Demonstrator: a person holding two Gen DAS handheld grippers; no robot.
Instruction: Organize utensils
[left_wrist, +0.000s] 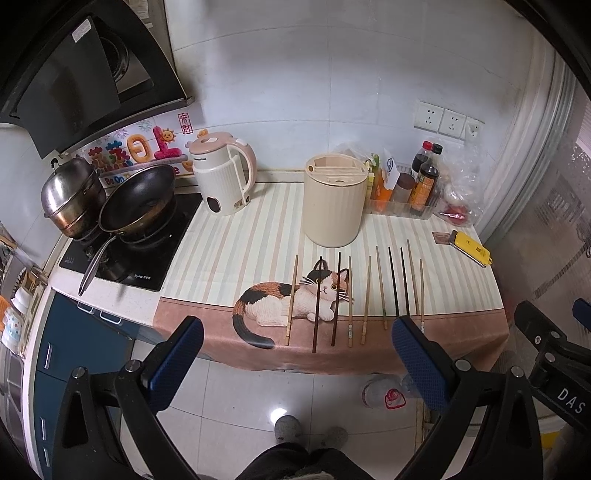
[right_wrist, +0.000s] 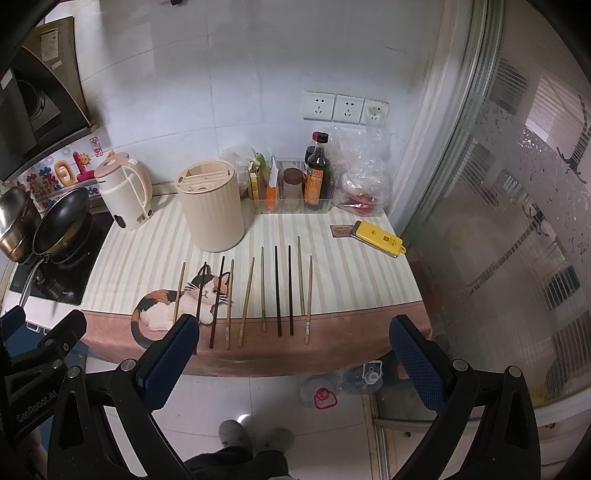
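Several chopsticks (left_wrist: 366, 295) (right_wrist: 280, 291), some pale bamboo and some dark brown, lie side by side on a striped cloth with a cat picture (left_wrist: 258, 236) (right_wrist: 332, 266). Behind them stands a cream ribbed utensil holder (left_wrist: 334, 201) (right_wrist: 212, 206) with slots in its lid. My left gripper (left_wrist: 299, 354) hangs open in front of the counter edge, short of the chopsticks. My right gripper (right_wrist: 295, 350) is also open, at the same distance from the counter, nothing between its blue pads (right_wrist: 415, 365). The right gripper's body (left_wrist: 546, 354) shows at the far right of the left wrist view.
A cream kettle (left_wrist: 223, 173) stands left of the holder. A wok (left_wrist: 138, 199) and a steel pot (left_wrist: 70, 192) sit on the stove at left. Sauce bottles (right_wrist: 317, 173) in a clear tray, plastic bags and a yellow device (right_wrist: 378, 236) occupy the back right. A glass partition (right_wrist: 498, 221) borders the right.
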